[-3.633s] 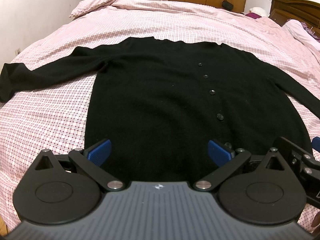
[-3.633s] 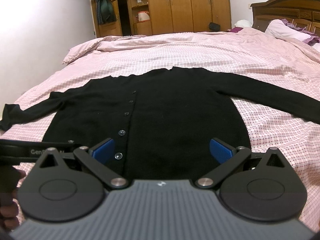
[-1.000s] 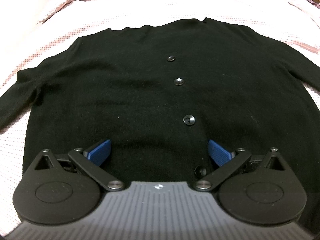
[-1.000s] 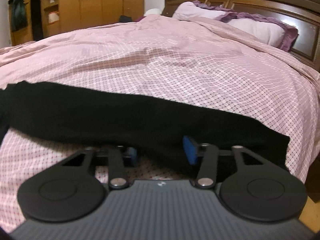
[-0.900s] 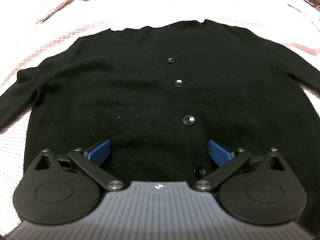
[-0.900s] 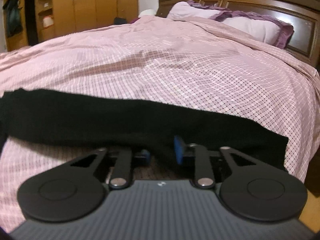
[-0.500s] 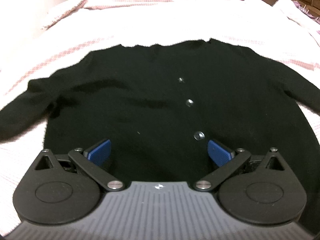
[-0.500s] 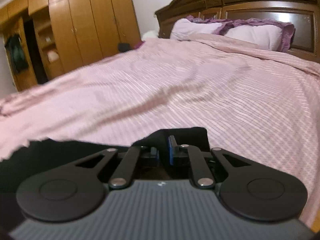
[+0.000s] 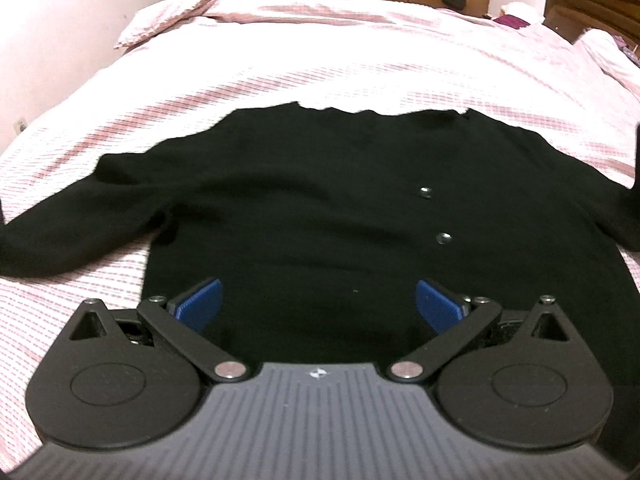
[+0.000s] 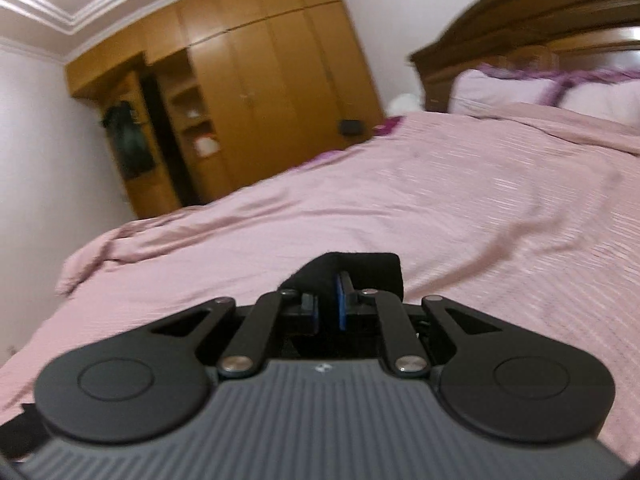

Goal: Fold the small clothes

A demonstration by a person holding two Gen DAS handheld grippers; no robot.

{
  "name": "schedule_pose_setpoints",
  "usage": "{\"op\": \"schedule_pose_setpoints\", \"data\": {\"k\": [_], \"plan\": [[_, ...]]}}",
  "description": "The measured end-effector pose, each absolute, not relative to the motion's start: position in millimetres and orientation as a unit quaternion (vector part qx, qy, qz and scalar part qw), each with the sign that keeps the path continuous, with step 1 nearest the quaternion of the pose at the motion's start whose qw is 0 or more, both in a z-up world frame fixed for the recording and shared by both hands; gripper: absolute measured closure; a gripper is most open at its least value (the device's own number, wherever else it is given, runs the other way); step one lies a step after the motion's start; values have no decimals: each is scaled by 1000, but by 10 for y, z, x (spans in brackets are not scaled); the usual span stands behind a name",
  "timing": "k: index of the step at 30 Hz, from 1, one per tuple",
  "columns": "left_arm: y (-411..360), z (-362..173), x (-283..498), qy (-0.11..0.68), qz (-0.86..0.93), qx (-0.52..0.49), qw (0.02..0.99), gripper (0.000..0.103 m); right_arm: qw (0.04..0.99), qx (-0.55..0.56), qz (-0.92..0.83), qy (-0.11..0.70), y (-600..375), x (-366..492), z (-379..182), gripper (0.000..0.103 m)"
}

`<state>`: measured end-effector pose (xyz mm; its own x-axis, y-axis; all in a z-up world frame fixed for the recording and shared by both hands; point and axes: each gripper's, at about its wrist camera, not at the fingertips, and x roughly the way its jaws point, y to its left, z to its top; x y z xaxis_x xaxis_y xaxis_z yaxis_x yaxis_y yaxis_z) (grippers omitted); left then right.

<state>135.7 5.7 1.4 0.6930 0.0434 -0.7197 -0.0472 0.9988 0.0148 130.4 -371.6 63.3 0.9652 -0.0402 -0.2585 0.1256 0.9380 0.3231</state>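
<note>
The right tool (image 10: 329,305) has clenched on the sleeve cuff (image 10: 360,270) it straddled a second ago and lifted it off the bed (image 10: 480,208) (first fold begun, likely inward across the body). The left tool (image 9: 318,304) hangs released above the black cardigan (image 9: 320,200), spread buttons-up on the checked bedspread (image 9: 360,60).

Left hand-held gripper (image 9: 318,300) jaws wide apart, angled down; right hand-held gripper (image 10: 329,308) clamped, near level.

Matt black knit cardigan (image 9: 320,200) on smooth pink checked cloth bedspread (image 9: 360,60).
</note>
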Motion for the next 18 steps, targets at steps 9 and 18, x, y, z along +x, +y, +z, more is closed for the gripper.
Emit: {"op": "schedule_pose_setpoints", "data": {"k": [9,18], "plan": [[383,59,1362,380,49,-30,923,0,979,152,50,127,-2883,1555,753,91],[609,-44,1342,381,66,-39,921,0,964,132,121,195,-2094,1805,281,91]]}}
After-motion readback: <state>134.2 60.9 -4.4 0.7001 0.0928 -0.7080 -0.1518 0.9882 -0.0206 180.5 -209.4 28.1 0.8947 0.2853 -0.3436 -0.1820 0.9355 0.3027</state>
